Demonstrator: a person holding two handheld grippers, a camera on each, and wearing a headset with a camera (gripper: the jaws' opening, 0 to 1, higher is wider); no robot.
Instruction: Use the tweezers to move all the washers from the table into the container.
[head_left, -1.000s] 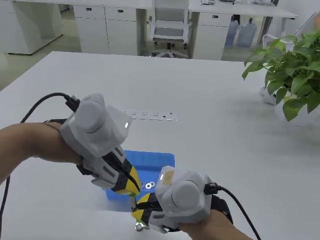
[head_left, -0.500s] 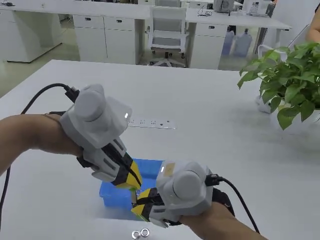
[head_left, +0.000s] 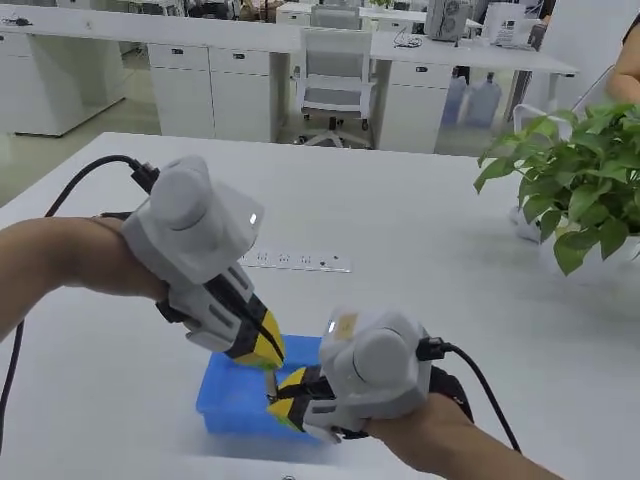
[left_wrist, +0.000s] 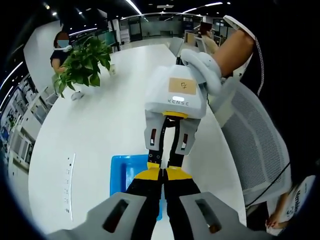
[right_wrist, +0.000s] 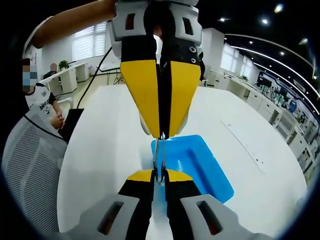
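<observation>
The blue container (head_left: 232, 398) sits on the white table (head_left: 420, 250) right in front of me. Above its near half my two grippers meet tip to tip. The left gripper (head_left: 266, 352) comes down from the left and the right gripper (head_left: 287, 392) points back at it from below. Thin metal tweezers (right_wrist: 159, 156) run between the two sets of yellow jaws, and both pairs are closed on them. In the left gripper view the left gripper (left_wrist: 163, 174) is shut and faces the right gripper's white body (left_wrist: 173, 100), with the container (left_wrist: 121, 176) beneath. A sliver of a metal washer (head_left: 289, 477) peeks in at the bottom edge.
A power strip (head_left: 296, 261) lies flat on the table beyond the container. A potted plant (head_left: 575, 195) stands at the right edge. Black cables trail from both grippers. Desks and an office chair (head_left: 335, 75) stand behind the table.
The head camera has tilted up, so the scene has slid down the picture. Both grippers, still tip to tip, have moved from the container's near edge to above the container.
</observation>
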